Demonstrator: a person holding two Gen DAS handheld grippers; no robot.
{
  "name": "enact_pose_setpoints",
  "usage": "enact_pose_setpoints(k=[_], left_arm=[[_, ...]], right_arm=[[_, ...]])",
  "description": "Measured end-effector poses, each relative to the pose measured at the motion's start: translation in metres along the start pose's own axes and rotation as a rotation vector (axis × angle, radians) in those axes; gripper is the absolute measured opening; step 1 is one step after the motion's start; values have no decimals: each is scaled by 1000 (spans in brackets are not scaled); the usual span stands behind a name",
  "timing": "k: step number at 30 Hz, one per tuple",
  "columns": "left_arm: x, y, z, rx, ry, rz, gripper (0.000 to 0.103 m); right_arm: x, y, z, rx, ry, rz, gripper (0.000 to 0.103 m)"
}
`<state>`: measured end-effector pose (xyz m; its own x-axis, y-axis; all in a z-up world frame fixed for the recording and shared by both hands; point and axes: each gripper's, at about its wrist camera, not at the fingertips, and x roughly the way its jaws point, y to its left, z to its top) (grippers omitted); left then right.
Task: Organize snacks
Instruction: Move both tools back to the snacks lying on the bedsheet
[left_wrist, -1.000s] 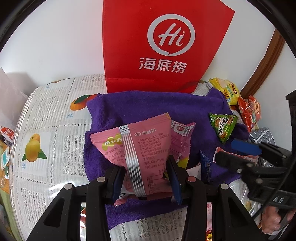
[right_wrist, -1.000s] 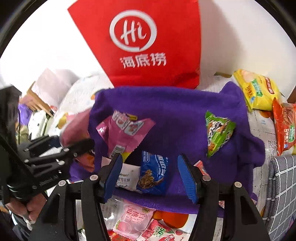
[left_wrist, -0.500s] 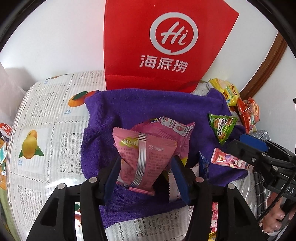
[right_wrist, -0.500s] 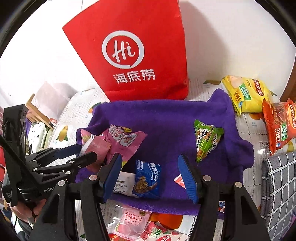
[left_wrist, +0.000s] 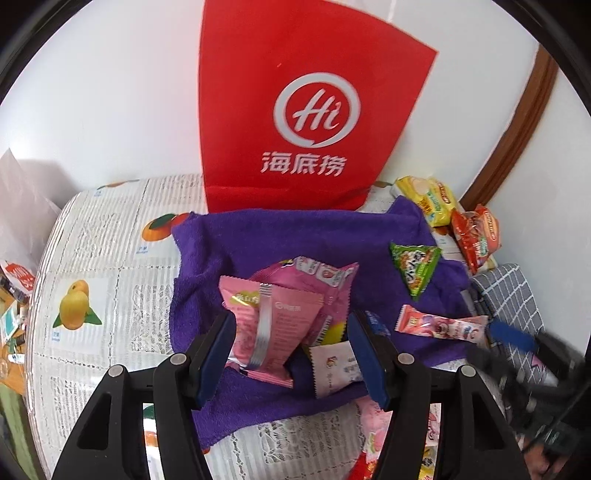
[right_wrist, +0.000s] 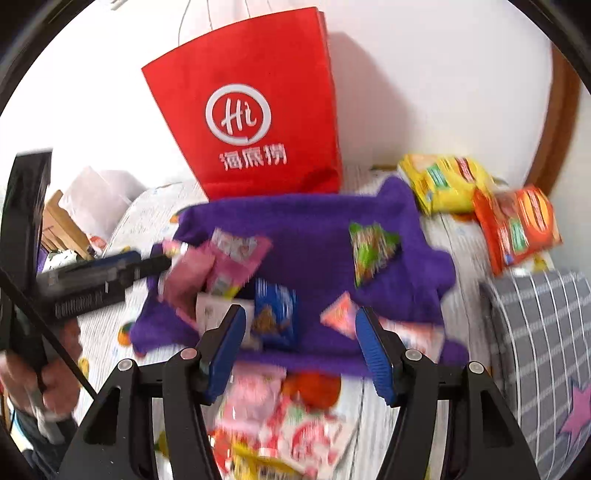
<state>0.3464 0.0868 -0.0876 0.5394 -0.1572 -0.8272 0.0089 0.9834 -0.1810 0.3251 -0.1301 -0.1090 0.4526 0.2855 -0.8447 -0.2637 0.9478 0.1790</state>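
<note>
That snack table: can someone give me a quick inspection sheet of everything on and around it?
Surface: fruit-print tablecloth with a purple towel spread on it.
Job's things: pink packet between the left claw pads, which are opening; green triangular snack, blue packet and long pink stick pack on the towel.
Clutter: yellow bag, orange bag, loose packets at the near edge.
Grippers: right claw open, empty.
Cables: black cord by the hand holding the left claw.
Surroundings: red paper bag, white wall, checked cushion.
</note>
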Motion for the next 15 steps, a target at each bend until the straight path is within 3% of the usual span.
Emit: enact_pose_setpoints(k=[5,9,15], left_arm=[[-10,-7,-2,11,-12,-18,61],[-17,-14,-2,27,-21,-38,61],[-22,-21,-4,64,-30,-35,64]], right_arm=[[-1,-9,-37,60,59,-36,62],[20,-12,-61,143,163,-21,63],[44,-15,-81,229,232,-28,63]])
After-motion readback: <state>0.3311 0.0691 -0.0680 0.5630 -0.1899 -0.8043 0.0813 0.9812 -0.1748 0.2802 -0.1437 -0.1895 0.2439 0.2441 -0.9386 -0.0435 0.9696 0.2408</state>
